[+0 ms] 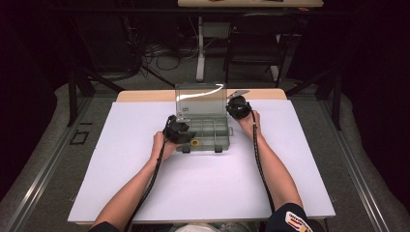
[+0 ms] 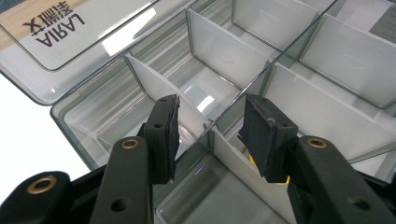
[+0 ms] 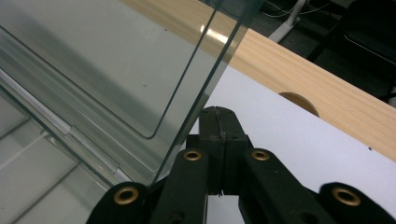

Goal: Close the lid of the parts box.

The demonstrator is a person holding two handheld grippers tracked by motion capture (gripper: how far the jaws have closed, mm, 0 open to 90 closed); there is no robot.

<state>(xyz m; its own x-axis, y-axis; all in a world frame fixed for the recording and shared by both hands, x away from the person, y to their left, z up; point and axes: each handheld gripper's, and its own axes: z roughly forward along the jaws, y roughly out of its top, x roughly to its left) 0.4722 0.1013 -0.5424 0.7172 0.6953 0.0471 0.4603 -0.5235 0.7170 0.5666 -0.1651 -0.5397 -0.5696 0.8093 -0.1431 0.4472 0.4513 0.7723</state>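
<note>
A clear plastic organizer box [image 1: 205, 148] with several divided compartments sits mid-table. Its lid [image 1: 200, 99] stands upright at the back. My left gripper [image 1: 188, 137] is at the box's front left corner. In the left gripper view it [image 2: 210, 130] hangs open over the compartments [image 2: 219, 60], a divider wall running under the gap and nothing pressed between the pads. A small yellow piece [image 2: 253, 161] peeks from behind the right-hand pad; in the high view the yellow piece [image 1: 195, 143] lies in a front compartment. My right gripper [image 3: 218, 117] is shut and empty, right beside the lid's side edge [image 3: 205, 84].
A white sheet [image 1: 203, 183] covers the wooden table [image 3: 327, 88], which has a round cable hole [image 3: 299, 100] near its back edge. Behind the table stand a dark chair [image 1: 256, 43] and a desk leg [image 1: 200, 48], with cables on the floor.
</note>
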